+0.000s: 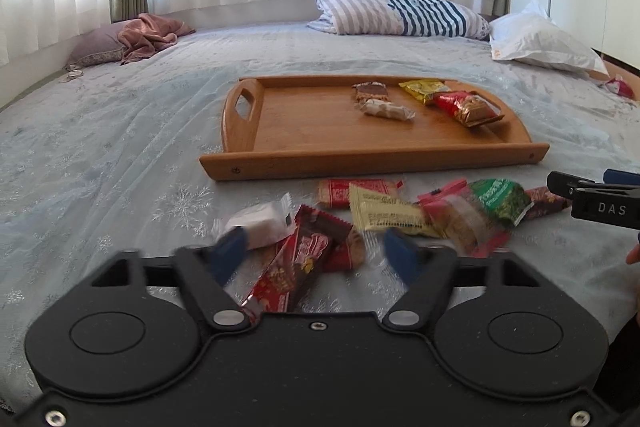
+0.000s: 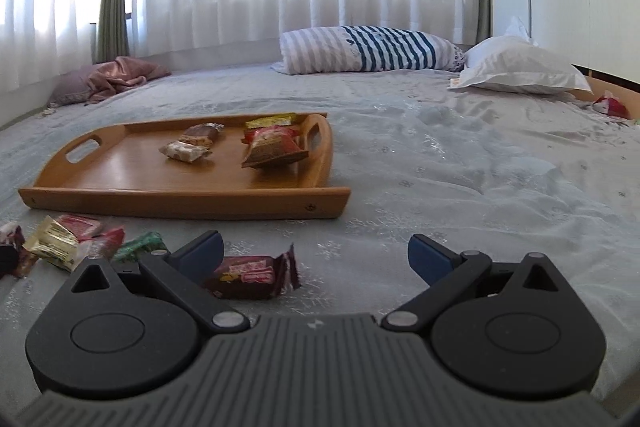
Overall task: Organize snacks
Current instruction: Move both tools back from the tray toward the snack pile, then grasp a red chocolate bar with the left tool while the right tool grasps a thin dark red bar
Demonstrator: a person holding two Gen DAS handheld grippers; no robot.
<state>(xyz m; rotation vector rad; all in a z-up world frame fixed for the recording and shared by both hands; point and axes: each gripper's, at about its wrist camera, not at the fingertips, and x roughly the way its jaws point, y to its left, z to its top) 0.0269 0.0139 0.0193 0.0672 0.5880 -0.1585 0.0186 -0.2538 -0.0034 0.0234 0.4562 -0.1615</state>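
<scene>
Left wrist view: left gripper (image 1: 316,253) is straddling a red snack packet (image 1: 296,267), pads apart; right gripper (image 2: 316,255) is standing wide open, empty.

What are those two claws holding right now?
Nothing yet. The left gripper straddles a red-brown snack packet, pads not pressing it; the right gripper is open above another packet.

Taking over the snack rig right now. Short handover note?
Left hand-held gripper: open, fingers either side of a red-brown packet, not gripping it.
Right hand-held gripper: open, empty; a dark red packet lies just ahead of it.
Done: four snacks sit in the right half of the wooden tray.
Left: the loose pile on the bedspread in front of the tray, both packets included.
</scene>
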